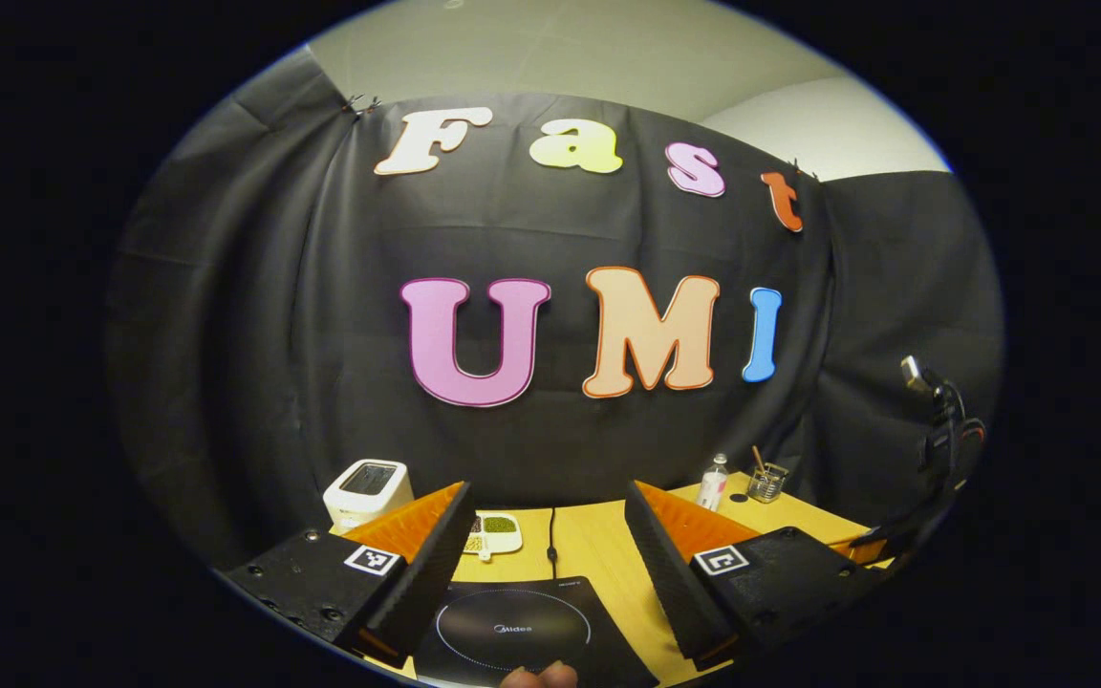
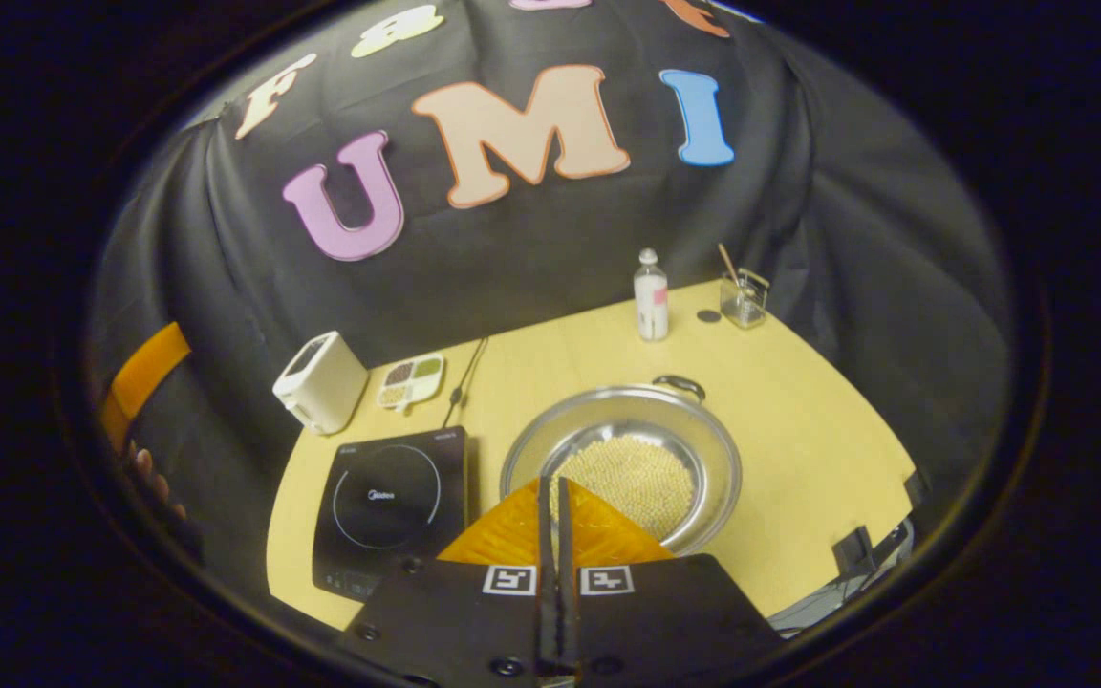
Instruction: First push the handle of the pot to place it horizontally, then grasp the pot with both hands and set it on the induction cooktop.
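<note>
In the right gripper view the right gripper (image 2: pixel 551 502), fingers pressed together on nothing, hangs at bottom centre just before the pot (image 2: pixel 622 459), whose handle (image 2: pixel 680 384) sits on the far rim, pointing toward the upper right.

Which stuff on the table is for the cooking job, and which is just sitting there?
For the job:
pot with beans inside
induction cooktop

Just sitting there:
white toaster
divided snack dish
small bottle
glass jar with a stick
</note>
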Demonstrator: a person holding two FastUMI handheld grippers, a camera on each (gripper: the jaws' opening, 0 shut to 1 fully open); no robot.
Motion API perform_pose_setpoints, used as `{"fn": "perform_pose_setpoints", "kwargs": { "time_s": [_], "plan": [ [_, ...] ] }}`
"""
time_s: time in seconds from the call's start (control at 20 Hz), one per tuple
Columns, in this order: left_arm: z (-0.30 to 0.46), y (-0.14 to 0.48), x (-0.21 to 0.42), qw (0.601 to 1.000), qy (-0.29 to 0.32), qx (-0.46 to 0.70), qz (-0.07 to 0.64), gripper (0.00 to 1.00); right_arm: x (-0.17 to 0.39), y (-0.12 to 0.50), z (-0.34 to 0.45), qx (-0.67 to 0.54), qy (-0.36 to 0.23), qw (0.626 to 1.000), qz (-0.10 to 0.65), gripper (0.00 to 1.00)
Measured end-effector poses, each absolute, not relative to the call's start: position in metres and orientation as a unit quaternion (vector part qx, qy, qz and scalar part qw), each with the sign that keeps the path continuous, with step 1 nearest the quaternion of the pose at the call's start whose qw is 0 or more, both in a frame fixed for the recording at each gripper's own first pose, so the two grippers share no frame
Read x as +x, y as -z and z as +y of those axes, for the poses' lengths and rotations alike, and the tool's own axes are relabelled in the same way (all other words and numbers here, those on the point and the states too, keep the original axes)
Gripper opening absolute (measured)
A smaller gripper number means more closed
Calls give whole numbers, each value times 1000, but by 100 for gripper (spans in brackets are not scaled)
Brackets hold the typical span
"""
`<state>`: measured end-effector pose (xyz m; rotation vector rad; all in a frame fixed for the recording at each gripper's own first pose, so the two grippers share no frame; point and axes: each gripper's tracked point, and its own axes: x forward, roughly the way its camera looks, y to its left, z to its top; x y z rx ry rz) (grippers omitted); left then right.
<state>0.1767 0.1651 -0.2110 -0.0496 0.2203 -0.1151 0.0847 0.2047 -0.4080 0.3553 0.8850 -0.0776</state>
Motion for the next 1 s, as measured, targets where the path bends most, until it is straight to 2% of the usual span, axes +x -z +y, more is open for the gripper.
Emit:
{"fn": "perform_pose_setpoints", "kwargs": {
  "time_s": [0.15, 0.2, 0.25, 0.4, 0.5, 0.55, 1.0],
  "plan": [
    [179, 219, 173, 992, 48, -22, 114, 96, 66, 445, 214, 194, 52, 864, 462, 3],
    [185, 220, 172, 992, 44, -18, 116, 96, 59, 458, 217, 190, 53, 857, 475, 0],
    [192, 222, 170, 992, 39, -16, 117, 96, 52, 468, 219, 184, 53, 852, 488, 3],
    [203, 230, 168, 992, 30, -19, 124, 96, 43, 491, 226, 181, 57, 839, 510, 3],
    [207, 234, 167, 991, 28, -20, 128, 96, 39, 503, 228, 184, 62, 832, 520, 0],
    [208, 234, 168, 991, 28, -19, 128, 96, 37, 508, 228, 183, 65, 828, 526, 3],
    [213, 235, 171, 991, 30, -14, 126, 96, 15, 541, 237, 154, 70, 805, 568, 3]
  ]
}}
